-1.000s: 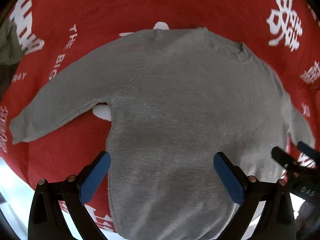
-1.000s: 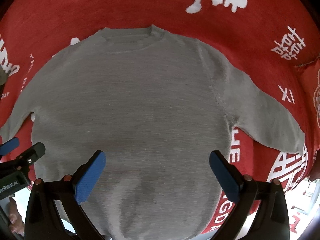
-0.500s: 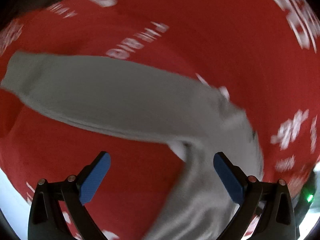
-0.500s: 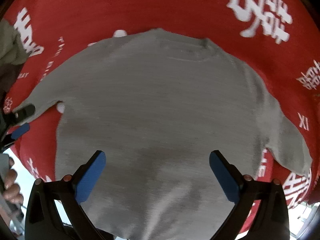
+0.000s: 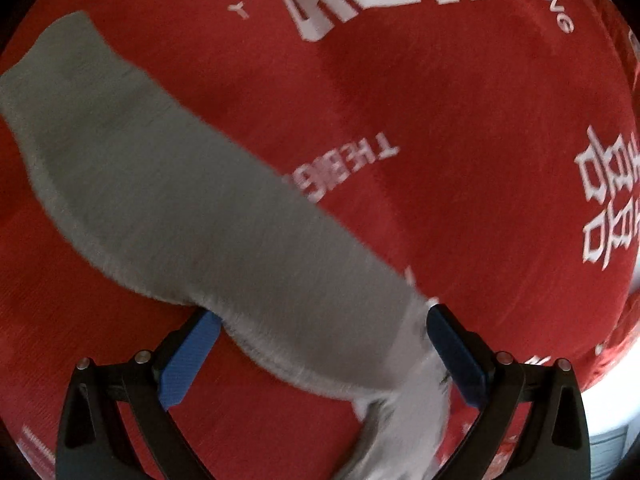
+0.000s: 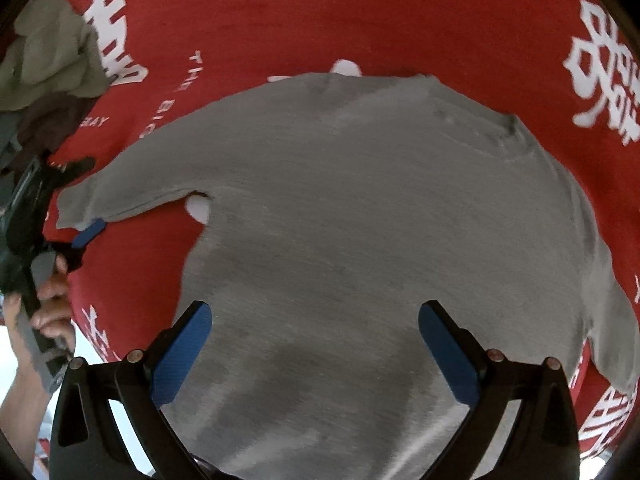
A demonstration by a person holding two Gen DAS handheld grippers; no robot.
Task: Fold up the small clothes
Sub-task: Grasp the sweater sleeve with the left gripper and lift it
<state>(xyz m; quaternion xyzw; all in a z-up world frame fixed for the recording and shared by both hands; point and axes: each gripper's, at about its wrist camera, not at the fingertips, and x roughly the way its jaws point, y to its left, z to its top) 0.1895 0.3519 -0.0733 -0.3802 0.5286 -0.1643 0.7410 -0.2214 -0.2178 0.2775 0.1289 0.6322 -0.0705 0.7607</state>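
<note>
My left gripper [image 5: 320, 356] is spread wide around the grey sweater's sleeve [image 5: 192, 208], blue pads either side of it near the armpit, nothing pinched; the view is blurred. In the right wrist view the same gripper [image 6: 78, 200] sits at the sleeve end, my hand [image 6: 48, 300] on its handle. My right gripper [image 6: 316, 344] hangs wide apart over the lower body of the grey sweater [image 6: 360, 220], holding nothing. The sweater lies flat, spread out on the red cloth [image 6: 340, 12] with white lettering, neckline toward the far side, other sleeve running off to the right. A heap of olive and dark clothes [image 6: 48, 64] sits at far left, apart from the sweater.
</note>
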